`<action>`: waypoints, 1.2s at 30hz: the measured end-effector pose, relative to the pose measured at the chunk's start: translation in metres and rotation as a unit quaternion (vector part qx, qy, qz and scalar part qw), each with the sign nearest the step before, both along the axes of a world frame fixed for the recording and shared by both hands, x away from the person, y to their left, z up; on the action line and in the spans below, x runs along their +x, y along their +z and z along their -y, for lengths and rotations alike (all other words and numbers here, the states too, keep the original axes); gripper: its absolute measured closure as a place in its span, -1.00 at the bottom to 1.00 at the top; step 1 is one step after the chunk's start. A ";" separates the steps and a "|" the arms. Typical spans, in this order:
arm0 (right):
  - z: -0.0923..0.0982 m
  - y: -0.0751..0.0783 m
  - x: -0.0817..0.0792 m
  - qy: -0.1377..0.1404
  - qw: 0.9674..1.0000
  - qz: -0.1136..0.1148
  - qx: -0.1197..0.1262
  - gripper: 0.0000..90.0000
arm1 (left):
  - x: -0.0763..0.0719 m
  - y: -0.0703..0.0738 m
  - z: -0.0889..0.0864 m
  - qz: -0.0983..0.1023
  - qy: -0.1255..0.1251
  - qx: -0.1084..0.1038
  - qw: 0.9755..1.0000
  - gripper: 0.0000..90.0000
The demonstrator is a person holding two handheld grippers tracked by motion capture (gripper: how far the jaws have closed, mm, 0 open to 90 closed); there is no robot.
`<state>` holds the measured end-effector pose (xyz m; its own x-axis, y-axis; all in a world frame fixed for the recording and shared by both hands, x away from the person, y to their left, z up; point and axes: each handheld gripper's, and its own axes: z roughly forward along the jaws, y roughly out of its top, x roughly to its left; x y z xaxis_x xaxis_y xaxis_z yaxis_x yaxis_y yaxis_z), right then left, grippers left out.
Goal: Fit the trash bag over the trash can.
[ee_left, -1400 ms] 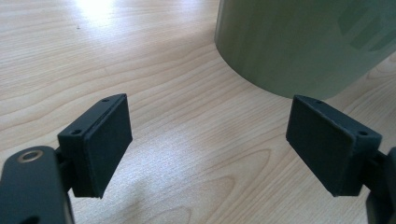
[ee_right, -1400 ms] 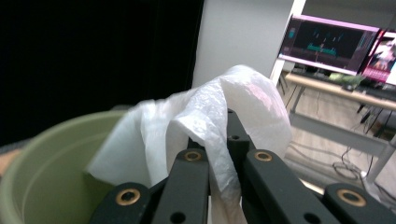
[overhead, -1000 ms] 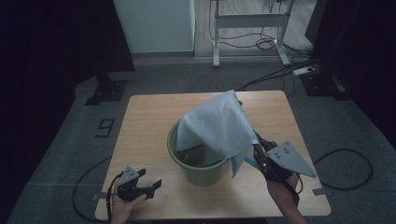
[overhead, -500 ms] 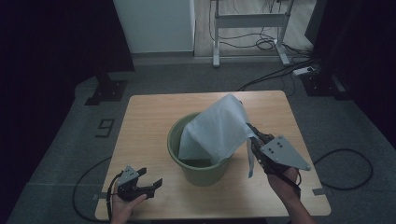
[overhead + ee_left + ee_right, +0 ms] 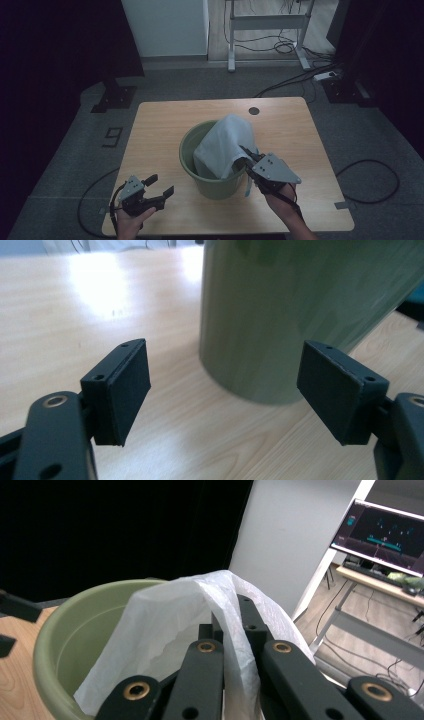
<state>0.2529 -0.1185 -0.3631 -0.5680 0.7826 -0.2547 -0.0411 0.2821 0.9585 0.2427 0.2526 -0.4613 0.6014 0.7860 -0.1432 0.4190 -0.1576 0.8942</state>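
At the near left corner of the wooden table (image 5: 165,125), the left gripper (image 5: 159,185) is hovering just above the tabletop in the person's left hand (image 5: 131,224). Its jaws are standing wide apart with nothing between them, and they have just been closing a little. In the left gripper view the two black pads (image 5: 125,390) are framing bare wood, with the wall of the green bucket (image 5: 295,315) rising just beyond them.

To the right, at the near edge, the person's right hand (image 5: 285,200) is holding the right gripper (image 5: 245,156), which is carrying a grey three-cornered plate (image 5: 275,170) on top. Its jaws are pressing tight on a fold of the white plastic bag (image 5: 225,145); in the right gripper view the thin crinkled film (image 5: 190,625) is draping over and between the closed jaws.

The bag is hanging partly inside the bucket (image 5: 192,150) and partly over its near right rim, bulging up above the opening. The bucket is standing upright near the middle of the table, slightly toward the near side, between the two grippers.

Farther back, a small dark round spot (image 5: 254,110) is sitting near the far edge of the table. Beyond the table, a metal desk frame (image 5: 265,25) and loose cables (image 5: 300,80) are lying on the grey floor.
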 end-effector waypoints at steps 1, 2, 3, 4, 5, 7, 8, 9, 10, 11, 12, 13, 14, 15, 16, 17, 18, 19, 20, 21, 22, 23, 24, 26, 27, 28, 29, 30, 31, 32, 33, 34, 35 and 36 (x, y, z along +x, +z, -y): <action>0.001 -0.001 0.001 0.000 1.000 -0.005 0.004 0.96 | -0.002 0.005 0.002 0.004 -0.001 -0.004 1.000 -0.54; 0.002 -0.002 0.003 -0.001 1.000 -0.009 0.008 0.96 | -0.004 0.010 0.004 0.009 -0.004 -0.007 1.000 -0.54; 0.003 -0.003 0.003 -0.001 1.000 -0.011 0.011 0.96 | -0.007 0.015 0.006 0.012 -0.004 -0.009 1.000 -0.54; 0.005 -0.003 0.004 -0.002 1.000 -0.013 0.013 0.95 | -0.009 0.022 0.009 0.017 0.000 -0.012 1.000 -0.54; 0.006 -0.003 0.005 -0.002 1.000 -0.014 0.015 0.95 | -0.011 0.027 0.012 0.021 0.002 -0.017 1.000 -0.52; 0.008 -0.002 0.006 -0.001 1.000 -0.015 0.018 0.95 | -0.014 0.035 0.018 0.024 0.005 -0.025 0.999 -0.51; 0.008 -0.001 0.006 -0.001 1.000 -0.015 0.020 0.95 | -0.015 0.040 0.022 0.026 0.005 -0.028 0.999 -0.50; 0.008 0.001 0.006 0.000 1.000 -0.017 0.020 0.95 | -0.016 0.044 0.025 0.028 0.001 -0.033 0.999 -0.50; 0.008 0.002 0.006 0.000 1.000 -0.016 0.019 0.95 | -0.017 0.048 0.028 0.030 -0.004 -0.037 0.999 -0.50; 0.008 0.004 0.007 0.001 1.000 -0.015 0.017 0.95 | -0.018 0.051 0.032 0.032 -0.006 -0.036 0.999 -0.50; 0.007 0.005 0.007 -0.001 1.000 -0.016 0.014 0.95 | -0.018 0.053 0.035 0.034 -0.008 -0.035 0.999 -0.50; 0.005 0.006 0.007 -0.001 1.000 -0.018 0.012 0.95 | -0.018 0.055 0.038 0.033 -0.009 -0.036 0.999 -0.50; 0.004 0.007 0.007 0.000 1.000 -0.019 0.011 0.95 | -0.018 0.057 0.040 0.032 -0.009 -0.039 0.999 -0.50; 0.003 0.008 0.007 0.001 1.000 -0.020 0.009 0.95 | -0.017 0.058 0.042 0.031 -0.010 -0.040 0.999 -0.50; 0.003 0.008 0.007 0.001 1.000 -0.021 0.008 0.95 | -0.016 0.059 0.046 0.030 -0.007 -0.039 0.999 -0.50; 0.001 0.008 0.008 0.002 1.000 -0.023 0.007 0.95 | -0.015 0.059 0.047 0.029 -0.007 -0.040 0.999 -0.49; 0.001 0.008 0.009 0.002 1.000 -0.025 0.008 0.95 | -0.015 0.059 0.049 0.026 -0.006 -0.042 0.999 -0.49; 0.000 0.008 0.009 0.001 1.000 -0.027 0.008 0.95 | -0.014 0.059 0.050 0.024 -0.004 -0.044 0.999 -0.49; 0.000 0.008 0.010 0.001 1.000 -0.030 0.010 0.95 | -0.013 0.060 0.052 0.024 -0.003 -0.043 0.999 -0.49; -0.001 0.008 0.011 0.001 0.999 -0.031 0.012 0.95 | -0.012 0.060 0.054 0.024 0.001 -0.041 0.999 -0.49; -0.001 0.008 0.011 0.000 0.999 -0.032 0.012 0.95 | -0.011 0.060 0.055 0.022 0.006 -0.038 0.999 -0.49; -0.002 0.008 0.012 -0.001 0.999 -0.034 0.011 0.95 | -0.011 0.060 0.056 0.022 0.009 -0.038 0.999 -0.49; -0.003 0.008 0.012 -0.001 0.999 -0.035 0.011 0.95 | -0.010 0.061 0.058 0.022 0.014 -0.035 0.999 -0.49; -0.005 0.008 0.012 0.000 0.999 -0.036 0.009 0.95 | -0.010 0.063 0.060 0.026 0.024 -0.034 0.999 -0.49; -0.006 0.008 0.012 0.001 0.999 -0.037 0.008 0.95 | -0.010 0.064 0.061 0.028 0.027 -0.032 0.999 -0.50; -0.006 0.008 0.012 0.001 0.999 -0.036 0.007 0.95 | -0.010 0.066 0.063 0.032 0.033 -0.030 0.998 -0.50; -0.007 0.008 0.012 0.002 0.999 -0.036 0.006 0.95 | -0.011 0.067 0.065 0.035 0.036 -0.030 0.998 -0.50; -0.008 0.009 0.012 0.003 0.999 -0.036 0.006 0.95 | -0.011 0.068 0.067 0.039 0.036 -0.031 0.998 -0.51; -0.008 0.009 0.012 0.003 0.999 -0.035 0.005 0.95 | -0.011 0.069 0.069 0.045 0.040 -0.030 0.998 -0.51; -0.008 0.009 0.012 0.003 0.999 -0.035 0.005 0.95 | -0.011 0.069 0.071 0.049 0.045 -0.027 0.997 -0.52; -0.008 0.009 0.012 0.003 0.999 -0.036 0.005 0.95 | -0.011 0.070 0.073 0.053 0.048 -0.025 0.997 -0.52; -0.008 0.009 0.012 0.003 0.999 -0.037 0.006 0.95 | -0.011 0.070 0.074 0.057 0.051 -0.023 0.997 -0.53; -0.009 0.009 0.012 0.003 0.999 -0.037 0.006 0.95 | -0.011 0.071 0.075 0.061 0.056 -0.022 0.996 -0.53; -0.009 0.009 0.012 0.003 0.999 -0.036 0.005 0.95 | -0.011 0.071 0.076 0.062 0.057 -0.023 0.996 -0.53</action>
